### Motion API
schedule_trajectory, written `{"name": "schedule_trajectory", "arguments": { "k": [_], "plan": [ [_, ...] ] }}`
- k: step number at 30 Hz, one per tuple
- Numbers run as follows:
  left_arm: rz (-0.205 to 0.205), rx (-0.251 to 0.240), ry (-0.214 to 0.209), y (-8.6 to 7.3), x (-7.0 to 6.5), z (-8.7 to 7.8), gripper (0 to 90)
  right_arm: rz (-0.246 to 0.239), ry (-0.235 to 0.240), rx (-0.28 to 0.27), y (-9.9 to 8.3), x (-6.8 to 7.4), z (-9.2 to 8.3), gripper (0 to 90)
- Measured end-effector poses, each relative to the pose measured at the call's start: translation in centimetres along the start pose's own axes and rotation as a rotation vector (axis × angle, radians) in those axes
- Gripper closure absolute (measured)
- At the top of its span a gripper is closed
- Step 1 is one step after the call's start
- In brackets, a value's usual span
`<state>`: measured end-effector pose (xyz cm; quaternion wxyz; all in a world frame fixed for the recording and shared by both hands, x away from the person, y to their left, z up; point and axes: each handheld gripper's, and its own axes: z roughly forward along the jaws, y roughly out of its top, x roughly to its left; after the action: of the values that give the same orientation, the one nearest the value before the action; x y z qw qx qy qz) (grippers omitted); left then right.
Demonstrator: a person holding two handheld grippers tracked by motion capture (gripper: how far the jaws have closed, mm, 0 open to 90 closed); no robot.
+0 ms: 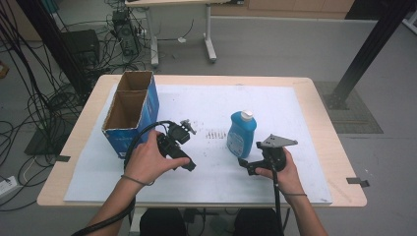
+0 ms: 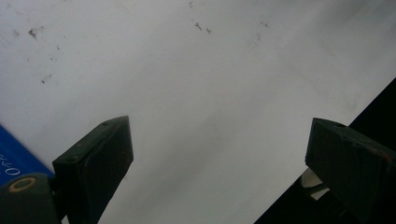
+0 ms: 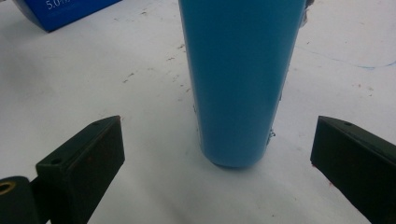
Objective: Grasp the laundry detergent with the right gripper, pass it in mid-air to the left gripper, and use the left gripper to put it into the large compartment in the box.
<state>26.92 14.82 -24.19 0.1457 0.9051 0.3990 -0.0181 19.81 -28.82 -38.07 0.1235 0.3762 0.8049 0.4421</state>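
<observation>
A blue bottle [image 1: 241, 133] with a white cap stands upright on the white sheet near the table's middle. My right gripper [image 1: 247, 165] sits just in front of it, open; in the right gripper view the bottle [image 3: 238, 79] rises ahead, centred between the two spread jaws, not touched. My left gripper [image 1: 186, 162] rests low over the sheet to the left, held in a hand, beside the blue cardboard box [image 1: 132, 112]. Its jaws stand wide apart over bare white sheet [image 2: 196, 93], with nothing between them.
The open-topped blue box has two empty compartments and stands at the left of the sheet; a corner of it [image 2: 11, 161] shows in the left gripper view. Cables and a desk frame lie on the floor beyond the table. The table's front edge [image 1: 196, 204] is close.
</observation>
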Motion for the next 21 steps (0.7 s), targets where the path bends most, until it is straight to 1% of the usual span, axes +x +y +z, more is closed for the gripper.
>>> {"name": "schedule_trajectory", "arguments": {
  "k": [4,9,12,21],
  "plan": [
    [-0.001,-0.001,-0.002,0.0,0.0,0.0,7.9,0.001,0.002,-0.009,-0.2,0.0,0.2,3.3],
    [-0.001,0.0,0.001,0.0,0.0,0.0,7.9,0.004,0.004,-0.043,-0.7,0.0,0.4,3.8],
    [-0.003,-0.001,0.001,-0.1,0.1,0.0,7.9,0.001,0.006,-0.052,-0.7,0.1,0.6,3.9],
    [0.0,-0.002,0.004,-0.1,0.0,0.0,7.9,-0.002,0.011,-0.056,-0.6,0.0,1.1,4.1]
  ]
}}
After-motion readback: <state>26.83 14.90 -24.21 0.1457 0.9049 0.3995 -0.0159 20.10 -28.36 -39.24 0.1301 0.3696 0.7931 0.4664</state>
